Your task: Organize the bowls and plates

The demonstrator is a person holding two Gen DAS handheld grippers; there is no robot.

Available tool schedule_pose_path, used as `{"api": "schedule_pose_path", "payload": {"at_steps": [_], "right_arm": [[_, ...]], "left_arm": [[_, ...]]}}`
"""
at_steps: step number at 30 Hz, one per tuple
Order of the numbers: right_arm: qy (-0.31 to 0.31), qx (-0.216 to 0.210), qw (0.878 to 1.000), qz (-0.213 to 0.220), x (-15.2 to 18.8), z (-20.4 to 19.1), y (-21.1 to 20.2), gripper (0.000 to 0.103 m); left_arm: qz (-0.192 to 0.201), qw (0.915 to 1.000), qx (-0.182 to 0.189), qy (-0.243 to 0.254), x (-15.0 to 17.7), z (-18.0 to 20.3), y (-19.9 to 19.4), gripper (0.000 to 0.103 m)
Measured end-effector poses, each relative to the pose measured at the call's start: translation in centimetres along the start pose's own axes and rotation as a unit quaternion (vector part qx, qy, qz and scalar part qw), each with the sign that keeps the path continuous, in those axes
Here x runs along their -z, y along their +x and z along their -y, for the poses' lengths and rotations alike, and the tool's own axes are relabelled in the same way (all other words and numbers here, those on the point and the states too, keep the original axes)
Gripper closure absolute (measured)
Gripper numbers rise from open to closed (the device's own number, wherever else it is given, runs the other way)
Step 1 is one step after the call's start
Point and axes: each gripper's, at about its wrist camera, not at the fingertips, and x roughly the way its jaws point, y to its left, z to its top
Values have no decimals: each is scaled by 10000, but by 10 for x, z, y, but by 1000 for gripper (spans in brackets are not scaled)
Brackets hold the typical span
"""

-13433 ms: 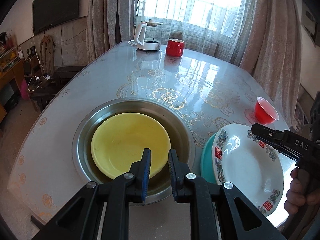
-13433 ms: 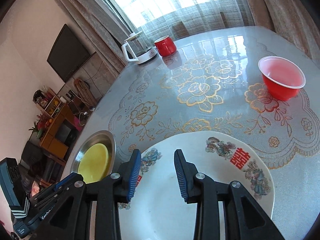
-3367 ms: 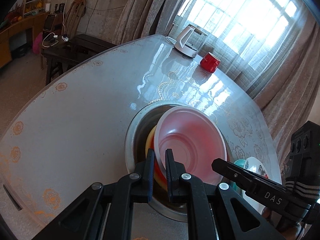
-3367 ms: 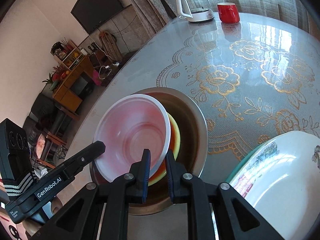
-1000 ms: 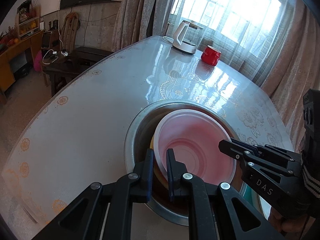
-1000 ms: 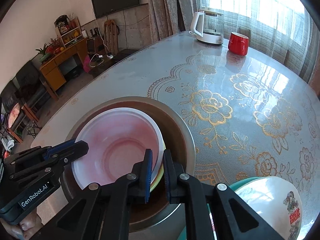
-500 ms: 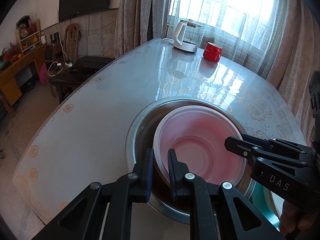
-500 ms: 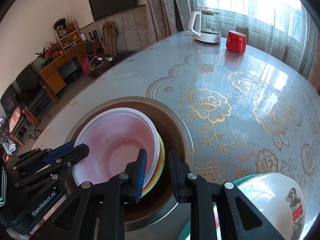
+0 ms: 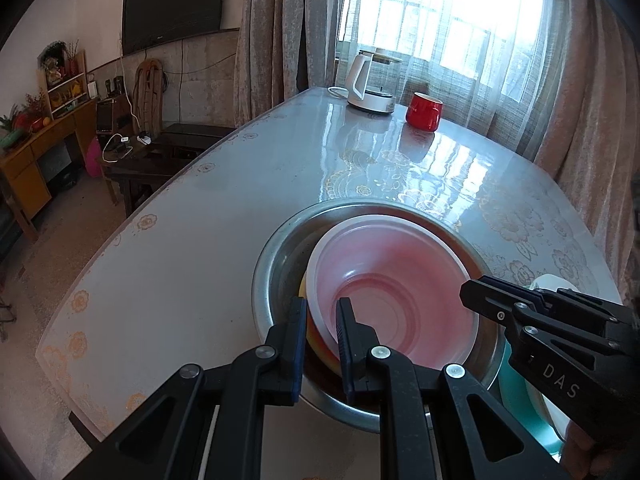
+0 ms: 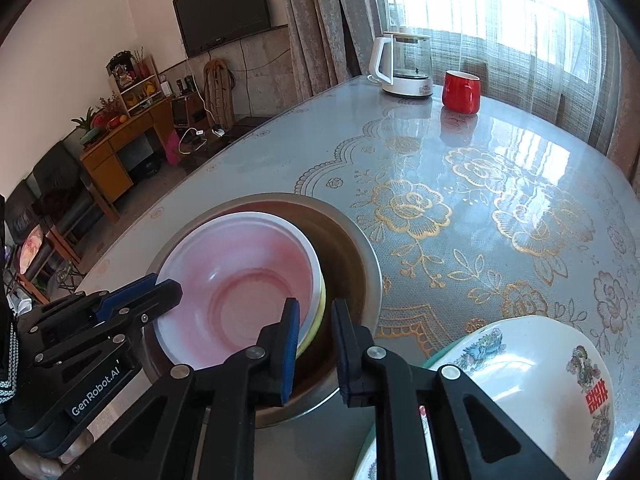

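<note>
Red plastic bowl (image 9: 394, 292) sits nested on the yellow bowl (image 10: 320, 322) inside the steel basin (image 9: 276, 264), tilted a bit toward the left side. Left gripper (image 9: 322, 330) has jaws slightly apart, straddling the bowl's near rim, not visibly clamping. Right gripper (image 10: 316, 336) is parted too, its left finger over the rim's right edge, gap clear of the bowl. Floral plate (image 10: 532, 364), stacked on a teal plate (image 9: 520, 396), lies just right of the basin, directly beside the right gripper, so the right hand is probably nearer for the next pick. Kettle (image 10: 404, 66) and red mug (image 10: 460, 92) are far off.
</note>
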Motion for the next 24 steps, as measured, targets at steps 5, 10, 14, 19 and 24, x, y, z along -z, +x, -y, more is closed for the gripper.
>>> {"api": "schedule_pose_path", "payload": {"at_steps": [5,10,14,19,24], "right_arm": [[23,41,10000,9,-5,2,6,94],[39,46,10000,-10,-10,3,11,94],[36,81,10000,-18,-8,0,12,94],[160,-19,9999,31,-6,2,7,88],[404,-123,9990,149,-3,10,-3,81]], "left_arm": [[35,10000,-38,55,-2,2,3,86],[50,9999,-94,78,-2,2,6,87],[63,9998,-143,101,-4,2,8,87],[-9,9998,-192,47,-2,-1,10,87],[36,9998,-193,-20,0,-2,5,87]]}}
